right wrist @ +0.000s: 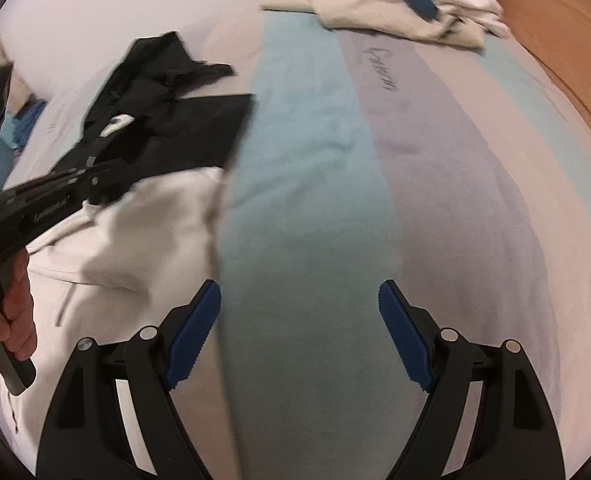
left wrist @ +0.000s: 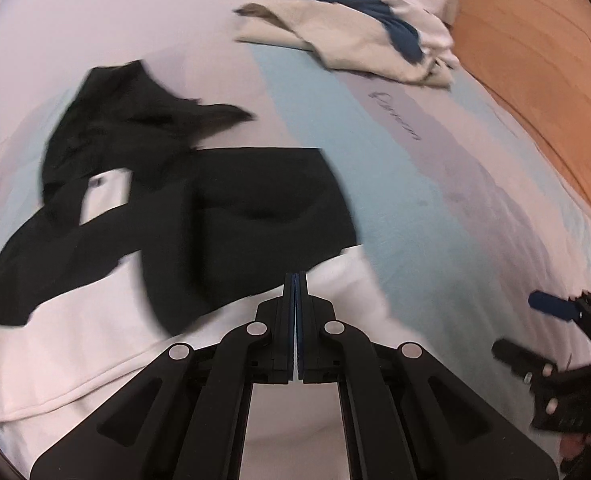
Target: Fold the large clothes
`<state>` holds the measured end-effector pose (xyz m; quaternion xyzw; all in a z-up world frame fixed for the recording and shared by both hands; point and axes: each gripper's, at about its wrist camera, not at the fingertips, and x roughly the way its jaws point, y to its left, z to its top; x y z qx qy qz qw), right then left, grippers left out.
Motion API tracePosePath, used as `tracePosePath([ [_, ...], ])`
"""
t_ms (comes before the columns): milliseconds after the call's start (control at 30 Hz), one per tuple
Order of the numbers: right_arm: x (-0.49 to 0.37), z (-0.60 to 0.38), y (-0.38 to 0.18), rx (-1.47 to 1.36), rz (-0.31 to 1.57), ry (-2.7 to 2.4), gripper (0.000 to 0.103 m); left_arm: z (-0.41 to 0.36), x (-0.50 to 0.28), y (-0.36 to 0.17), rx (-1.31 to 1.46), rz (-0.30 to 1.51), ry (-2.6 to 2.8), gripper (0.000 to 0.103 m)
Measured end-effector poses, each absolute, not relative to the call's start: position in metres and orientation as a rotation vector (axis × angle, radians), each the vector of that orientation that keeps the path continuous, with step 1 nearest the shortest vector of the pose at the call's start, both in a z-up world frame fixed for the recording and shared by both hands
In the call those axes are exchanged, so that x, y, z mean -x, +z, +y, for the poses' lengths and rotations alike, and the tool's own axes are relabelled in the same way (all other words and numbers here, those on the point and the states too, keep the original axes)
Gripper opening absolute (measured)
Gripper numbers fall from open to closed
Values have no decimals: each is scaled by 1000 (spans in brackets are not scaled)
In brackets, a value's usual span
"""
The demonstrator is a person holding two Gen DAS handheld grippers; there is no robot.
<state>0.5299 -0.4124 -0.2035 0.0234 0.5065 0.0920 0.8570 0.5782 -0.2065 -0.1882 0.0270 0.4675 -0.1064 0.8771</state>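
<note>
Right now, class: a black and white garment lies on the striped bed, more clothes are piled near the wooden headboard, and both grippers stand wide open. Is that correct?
Not quite. Only the right gripper is open, over the striped bed. The left gripper is shut, as the left wrist view shows. The black and white garment and the piled clothes near the wooden headboard are as stated.

Striped bedspread [right wrist: 315,200] lies bare between black-and-white garment [right wrist: 167,184] and clothes pile [right wrist: 395,4]

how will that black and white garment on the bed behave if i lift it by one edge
Likely floppy: the black and white garment lies rumpled in soft folds on the bed sheet. Probably light and apt to drape, bunching rather than sliding, since the sheet is cloth too.
</note>
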Motion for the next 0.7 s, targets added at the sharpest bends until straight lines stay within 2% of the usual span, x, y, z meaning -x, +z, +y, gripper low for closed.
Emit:
tracePosePath([
  [200,-561,-338,-180,-6,1025,329,78,-97,-570,-186,-27,994,-42,5],
  [233,-566,-328,-178,-5,1019,347,78,-75,-569,-185,-23,997,-2,9],
  [300,-581,-295,-176,5,1011,386,78,-36,-566,-181,-7,987,57,35],
  [400,-601,-260,-178,0,1023,416,78,16,-559,-173,1,962,136,58],
  [433,-610,-245,-181,-7,1038,425,78,28,-559,-172,-1,959,155,60],
  [500,-622,-230,-185,-16,1052,431,78,57,-556,-169,9,957,184,73],
  [700,-641,-198,-198,-6,1100,391,78,122,-550,-169,31,970,236,83],
])
